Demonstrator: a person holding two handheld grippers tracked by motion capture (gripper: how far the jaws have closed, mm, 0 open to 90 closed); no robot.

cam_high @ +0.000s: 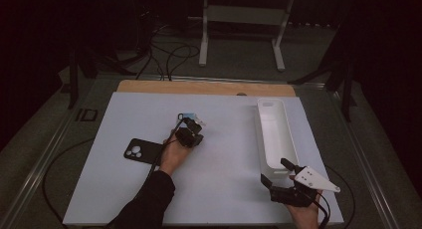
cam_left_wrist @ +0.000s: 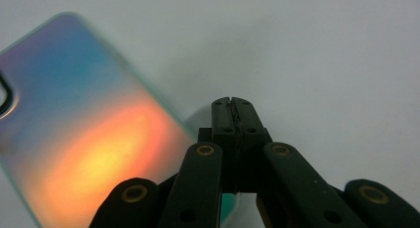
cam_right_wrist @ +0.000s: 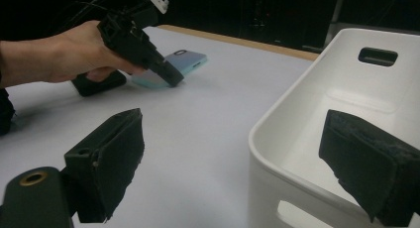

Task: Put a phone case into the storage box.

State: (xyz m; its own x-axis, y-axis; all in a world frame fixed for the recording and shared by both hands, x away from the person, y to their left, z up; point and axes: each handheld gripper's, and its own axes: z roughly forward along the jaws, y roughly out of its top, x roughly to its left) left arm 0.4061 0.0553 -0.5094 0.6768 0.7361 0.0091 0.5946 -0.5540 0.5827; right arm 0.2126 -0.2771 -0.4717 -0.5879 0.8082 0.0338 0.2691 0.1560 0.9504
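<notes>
We had our left claw (cam_high: 190, 131) down at the middle of the white tabletop (cam_high: 224, 189), its jaws pressed fully together with nothing between them, the tips right at the near edge of the iridescent phone case (cam_left_wrist: 84, 134). From the left gripper view that case lay flat just to the side of the closed tips, its shimmering blue-to-orange back facing up; whether the tips actually touched its rim, we could not tell. From the right gripper view we saw the same left claw (cam_right_wrist: 168, 77) angled steeply down onto the case's (cam_right_wrist: 185, 59) near end. A second, black phone case (cam_high: 142, 150) lay on the tabletop beside our left hand (cam_high: 174, 154), apart from the claw. Our right claw (cam_high: 281, 175) hovered by the near end of the white bin (cam_high: 266, 109), jaws standing wide apart and holding nothing, the bin's wall (cam_right_wrist: 297, 119) sitting between its two pads. Our worry was this: closed tips pushing on a thin, slick case would likely just skate it across the smooth tabletop rather than lift it. And had we opened up to pinch the edge, a shallow bite might have let it slip and flip.
</notes>
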